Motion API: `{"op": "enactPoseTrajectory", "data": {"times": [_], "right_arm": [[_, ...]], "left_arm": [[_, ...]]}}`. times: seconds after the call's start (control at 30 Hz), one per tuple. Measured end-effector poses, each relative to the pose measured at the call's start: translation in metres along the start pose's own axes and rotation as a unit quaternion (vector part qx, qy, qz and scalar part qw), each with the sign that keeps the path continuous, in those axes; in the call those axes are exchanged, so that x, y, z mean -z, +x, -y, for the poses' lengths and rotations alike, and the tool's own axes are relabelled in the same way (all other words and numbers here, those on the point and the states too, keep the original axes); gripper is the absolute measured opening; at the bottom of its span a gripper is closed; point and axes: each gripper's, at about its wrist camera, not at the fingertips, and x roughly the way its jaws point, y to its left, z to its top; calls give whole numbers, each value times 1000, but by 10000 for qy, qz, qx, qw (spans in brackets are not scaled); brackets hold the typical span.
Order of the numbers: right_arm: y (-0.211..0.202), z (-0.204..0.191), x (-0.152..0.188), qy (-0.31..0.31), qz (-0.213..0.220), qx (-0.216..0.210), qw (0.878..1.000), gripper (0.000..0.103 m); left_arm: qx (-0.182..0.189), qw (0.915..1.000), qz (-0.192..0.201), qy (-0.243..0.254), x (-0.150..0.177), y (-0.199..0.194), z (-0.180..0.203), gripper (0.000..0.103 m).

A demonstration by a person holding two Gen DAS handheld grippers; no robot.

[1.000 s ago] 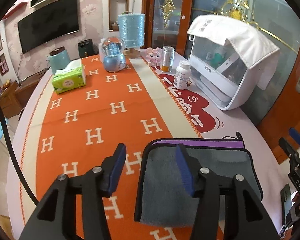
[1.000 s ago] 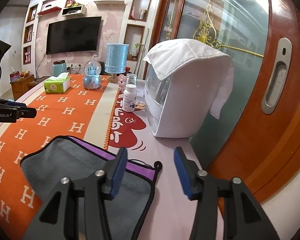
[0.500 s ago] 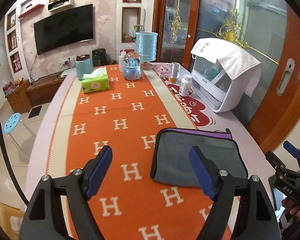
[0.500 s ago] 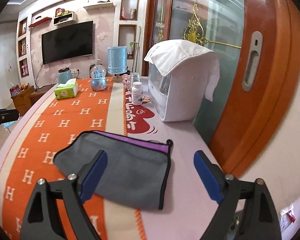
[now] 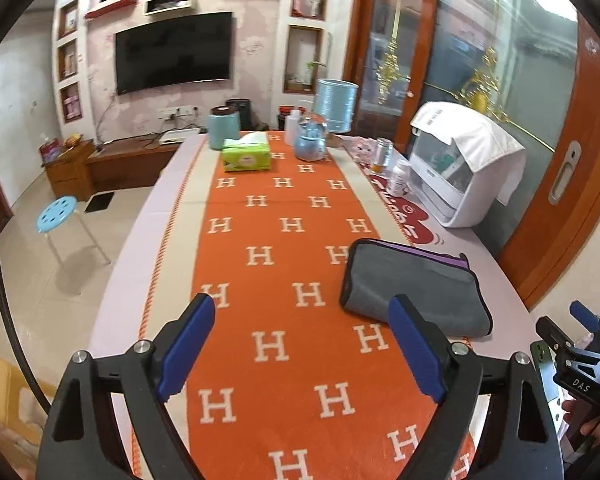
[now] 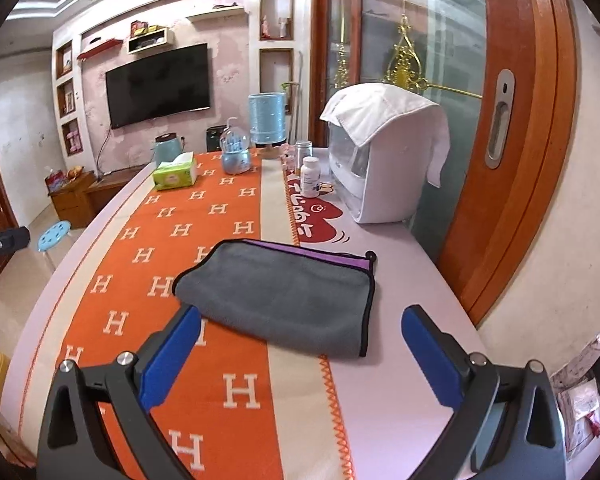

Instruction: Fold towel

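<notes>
A grey towel (image 6: 284, 296) with black edging and a purple underside lies folded flat on the table, half on the orange runner (image 6: 172, 240). It also shows in the left wrist view (image 5: 412, 280). My left gripper (image 5: 300, 320) is open and empty, held above the runner, to the left of and nearer than the towel. My right gripper (image 6: 300, 332) is open and empty, held above the table just in front of the towel. The right gripper also shows at the lower right edge of the left wrist view (image 5: 580, 336).
A white box (image 6: 376, 168) draped with a white cloth stands at the right by the glass door. A pill bottle (image 6: 311, 176), jar, snow globe (image 6: 235, 152), blue lamp (image 6: 267, 120), tissue box (image 6: 175, 174) and teal kettle stand at the far end. A blue stool (image 5: 58, 210) stands on the floor left.
Both grippers have pulled back and up from the towel and opened wider. The folded towel stays flat on the table.
</notes>
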Motion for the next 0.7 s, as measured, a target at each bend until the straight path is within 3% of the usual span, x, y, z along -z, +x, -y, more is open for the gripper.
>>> {"op": "enactPoseTrajectory", "data": {"times": [0.3, 0.7], "right_arm": [[-7, 14, 6, 111, -469, -376, 9981, 101], [-30, 4, 7, -23, -1247, -954, 9876, 101]], "left_arm": [[-453, 9976, -63, -528, 29, -31, -13, 87], [-800, 9934, -145, -810, 58, -67, 32, 87]]}}
